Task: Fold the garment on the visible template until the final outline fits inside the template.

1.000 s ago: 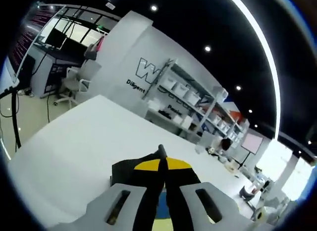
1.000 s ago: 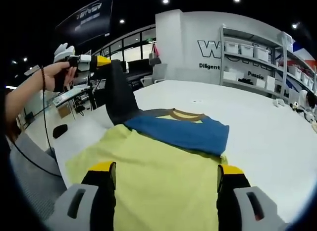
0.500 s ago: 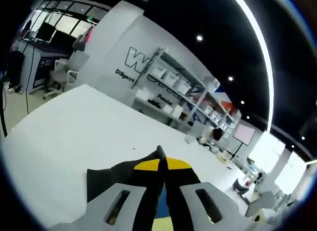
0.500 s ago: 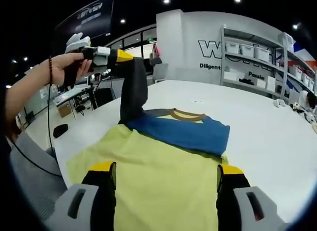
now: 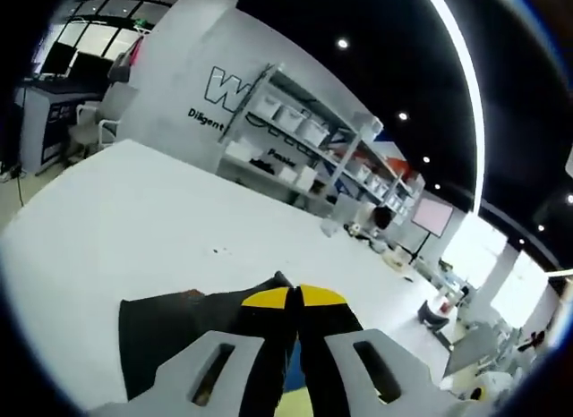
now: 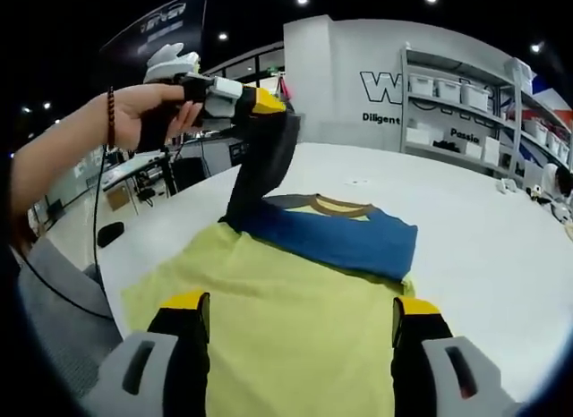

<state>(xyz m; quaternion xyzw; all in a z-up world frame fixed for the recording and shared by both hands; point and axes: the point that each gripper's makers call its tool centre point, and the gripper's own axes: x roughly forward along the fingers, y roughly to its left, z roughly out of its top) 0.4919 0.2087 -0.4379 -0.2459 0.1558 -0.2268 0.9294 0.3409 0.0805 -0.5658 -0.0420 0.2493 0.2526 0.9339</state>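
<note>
A garment lies flat on the white table (image 6: 501, 229): yellow-green body (image 6: 286, 319), blue chest band (image 6: 340, 238), brown collar (image 6: 336, 205). Its dark grey sleeve (image 6: 264, 171) is pulled up off the table. A person's hand (image 6: 148, 113) holds my left gripper (image 6: 267, 104), which is shut on the sleeve's end, high above the garment's left shoulder. In the left gripper view the left gripper (image 5: 294, 297) has its yellow-tipped jaws pressed together on the dark sleeve (image 5: 170, 332), which hangs below them. My right gripper (image 6: 300, 306) stands open just above the yellow body, with nothing between its jaws.
The table's near-left edge (image 6: 116, 256) drops to the floor, where a cable and a dark object (image 6: 108, 234) lie. Shelves with white bins (image 6: 452, 95) stand behind the table. Desks and chairs (image 5: 81, 122) lie off to the far left.
The left gripper has carried the raised sleeve to the right, from beside the garment's left edge to above its shoulder. The right gripper has stayed still and open.
</note>
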